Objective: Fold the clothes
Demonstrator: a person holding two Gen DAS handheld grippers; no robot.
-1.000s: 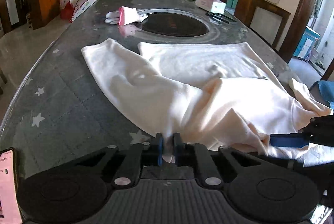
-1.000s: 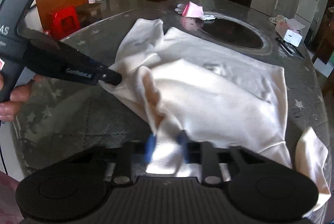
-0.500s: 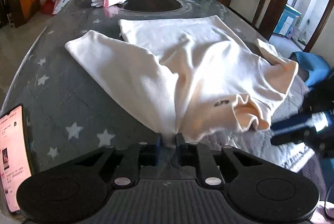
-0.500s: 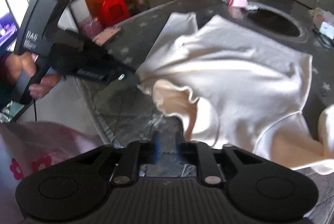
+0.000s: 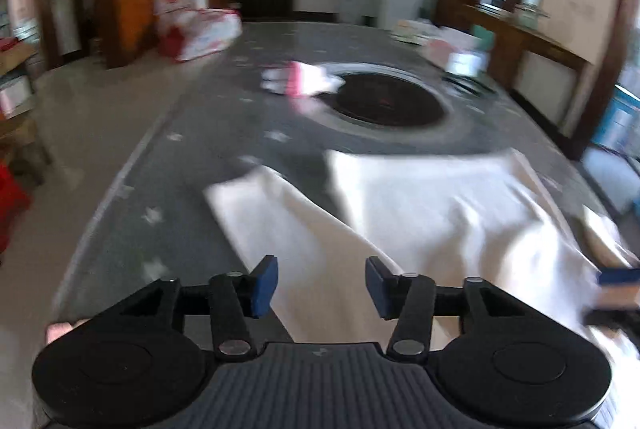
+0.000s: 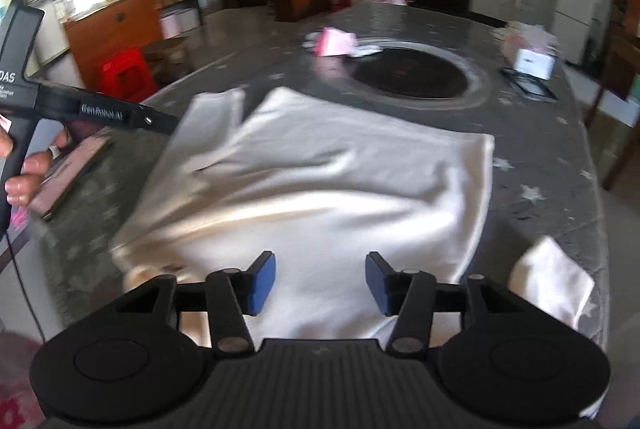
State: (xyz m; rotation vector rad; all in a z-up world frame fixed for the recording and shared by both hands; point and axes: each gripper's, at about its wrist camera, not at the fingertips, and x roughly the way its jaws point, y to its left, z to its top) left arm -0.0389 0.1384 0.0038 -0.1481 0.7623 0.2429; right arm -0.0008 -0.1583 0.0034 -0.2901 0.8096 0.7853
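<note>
A cream white shirt [image 5: 420, 221] lies spread on the dark star-patterned table [image 5: 192, 157], one sleeve [image 5: 256, 213] angled to the left. My left gripper [image 5: 320, 283] hovers over the shirt's near edge, its jaws opening, the blue pads apart and pressing on nothing. In the right wrist view the same shirt [image 6: 320, 189] lies flat below my right gripper [image 6: 320, 279], whose jaws are also opening with only cloth beneath the gap. A second sleeve end [image 6: 552, 281] lies at the right. The left gripper's black body [image 6: 96, 113], held by a hand, shows at the left there.
A round dark inset [image 5: 384, 105] sits mid-table, with pink and white gloves [image 5: 300, 81] beside it. A tissue box [image 6: 534, 59] and a dark flat item [image 6: 528, 89] lie far right. A phone [image 6: 68, 177] rests at the left table edge. Cabinets and a red stool [image 6: 124, 73] stand beyond.
Both grippers were shut on the shirt's near edge and have let it go; their jaws now stand apart. The shirt dropped flat and both hands rose and drew back.
</note>
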